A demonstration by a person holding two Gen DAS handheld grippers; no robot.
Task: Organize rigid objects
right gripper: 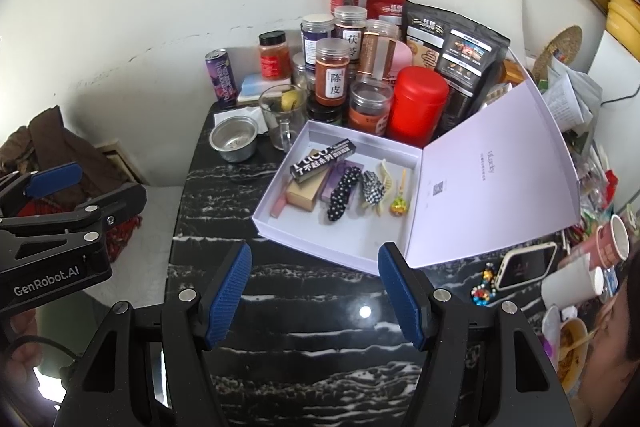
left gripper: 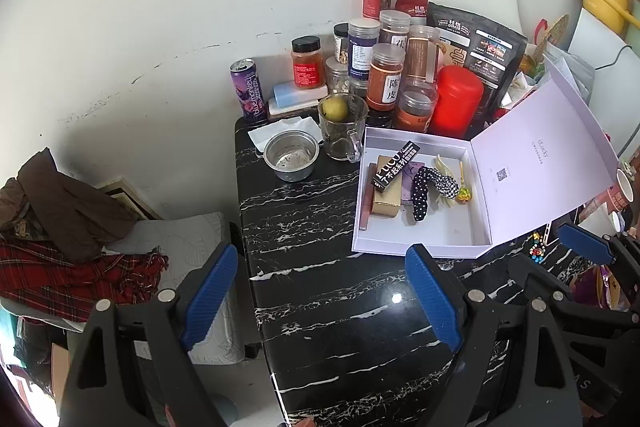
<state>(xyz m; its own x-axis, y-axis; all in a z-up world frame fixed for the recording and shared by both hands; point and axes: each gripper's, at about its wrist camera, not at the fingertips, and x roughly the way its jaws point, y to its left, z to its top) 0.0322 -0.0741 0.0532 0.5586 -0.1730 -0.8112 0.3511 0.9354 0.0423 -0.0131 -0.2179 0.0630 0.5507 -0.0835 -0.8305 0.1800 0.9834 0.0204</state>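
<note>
Evidently several items already lie in the white box [right gripper: 320, 239], lid unclosed; left gripper [left gripper: 324, 299] and right gripper [right gripper: 316, 295] gape wide, empty.

a purple drink can [left gripper: 251, 91] is seen at the back left of the black marble table [left gripper: 320, 307], with a steel bowl [left gripper: 291, 155] just beside a glass mug [left gripper: 343, 127]. a red canister [left gripper: 456, 101] stands among spice jars [left gripper: 385, 77]. a phone [right gripper: 526, 264] lies near paper cups [right gripper: 612, 239].

One white box [right gripper: 320, 239], one glass mug [right gripper: 280, 115], one steel bowl [right gripper: 233, 141], two grippers [right gripper: 314, 291].
</note>
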